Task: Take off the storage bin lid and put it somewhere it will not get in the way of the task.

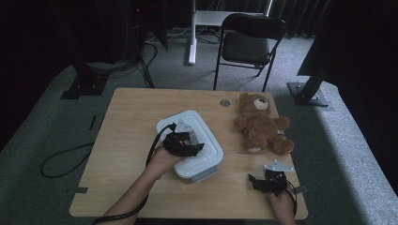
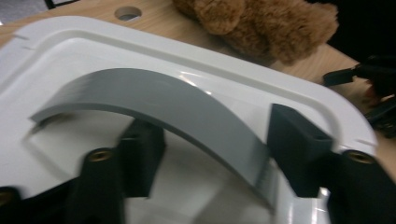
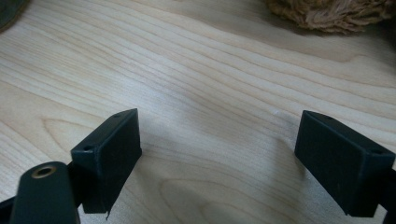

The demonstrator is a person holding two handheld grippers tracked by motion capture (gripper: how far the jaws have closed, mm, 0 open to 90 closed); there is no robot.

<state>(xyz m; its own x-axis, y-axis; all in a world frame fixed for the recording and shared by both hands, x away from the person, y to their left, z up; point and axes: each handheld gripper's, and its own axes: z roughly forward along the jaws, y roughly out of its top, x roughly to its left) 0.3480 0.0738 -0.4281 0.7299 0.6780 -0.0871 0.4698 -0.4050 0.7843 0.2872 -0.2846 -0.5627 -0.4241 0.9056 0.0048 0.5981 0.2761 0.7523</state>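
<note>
The left tool (image 2: 205,154) straddles the curved grey plastic handle (image 2: 154,100) on the white rectangular plastic box's lid (image 2: 299,95), its pads not clearly pressing; the right tool (image 3: 219,158) rests released on the wooden table (image 3: 210,70).

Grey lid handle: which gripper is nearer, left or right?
Left. The left gripper straddles the grey handle on the white container lid, one jaw on each side. The right gripper rests open on the table, off to the container's right, below the teddy bear.

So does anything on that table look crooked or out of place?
Slightly. The white box sits askew to the table edges, and the teddy bear lies flat on its back. Nothing looks spilled or broken.
</note>
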